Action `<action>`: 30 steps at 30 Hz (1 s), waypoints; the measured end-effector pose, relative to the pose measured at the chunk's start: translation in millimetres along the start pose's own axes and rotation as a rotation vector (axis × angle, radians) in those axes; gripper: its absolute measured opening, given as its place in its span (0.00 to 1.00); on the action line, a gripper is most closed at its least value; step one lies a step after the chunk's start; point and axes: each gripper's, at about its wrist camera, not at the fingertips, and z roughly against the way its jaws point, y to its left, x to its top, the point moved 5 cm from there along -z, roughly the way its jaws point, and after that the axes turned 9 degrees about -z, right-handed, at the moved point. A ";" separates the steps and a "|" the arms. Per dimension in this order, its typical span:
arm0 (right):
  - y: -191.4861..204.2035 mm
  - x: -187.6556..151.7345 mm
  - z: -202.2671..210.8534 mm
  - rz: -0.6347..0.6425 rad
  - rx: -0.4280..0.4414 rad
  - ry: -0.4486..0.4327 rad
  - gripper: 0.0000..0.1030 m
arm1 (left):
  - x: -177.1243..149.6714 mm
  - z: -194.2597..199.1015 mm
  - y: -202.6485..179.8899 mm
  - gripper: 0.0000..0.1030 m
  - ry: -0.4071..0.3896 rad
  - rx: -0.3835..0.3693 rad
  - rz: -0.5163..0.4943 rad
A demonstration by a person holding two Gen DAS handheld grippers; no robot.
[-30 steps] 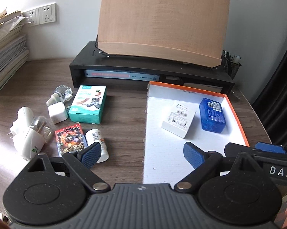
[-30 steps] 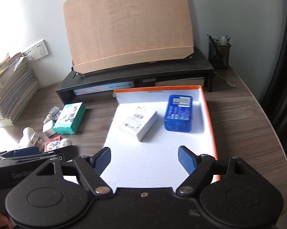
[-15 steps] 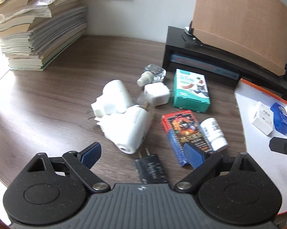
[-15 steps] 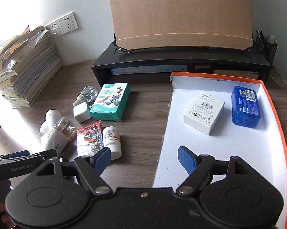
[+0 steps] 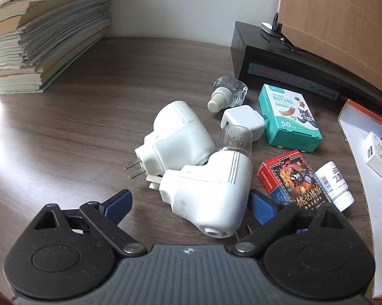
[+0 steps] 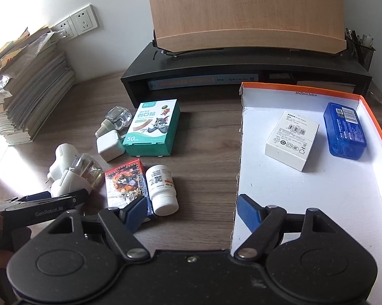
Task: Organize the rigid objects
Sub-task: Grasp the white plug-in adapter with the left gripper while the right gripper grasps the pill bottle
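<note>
Straddling the near plug with the left gripper, fingers wide apart and holding nothing
Left to right: plug between the spread fingers, likely the next pick; cards and bottle loose on the desk; right gripper open over the tray edge, where two boxes already lie

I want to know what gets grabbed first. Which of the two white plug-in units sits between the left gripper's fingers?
The nearer plug-in unit, the one carrying the clear bottle, lies inside the open left gripper. The other plug-in unit lies beyond it, with bare prongs.
</note>
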 end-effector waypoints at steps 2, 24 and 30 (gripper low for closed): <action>1.3 -0.9 -3.4 -0.002 -0.006 0.004 0.89 | 2.0 -6.7 -1.0 0.88 -0.016 -0.024 -0.016; 25.1 2.8 -60.5 0.099 0.018 0.063 0.68 | 2.8 33.4 11.1 0.85 -0.100 -0.092 0.047; 35.5 10.4 -71.0 0.126 0.083 0.055 0.47 | 0.3 37.9 11.4 0.85 -0.100 -0.084 0.063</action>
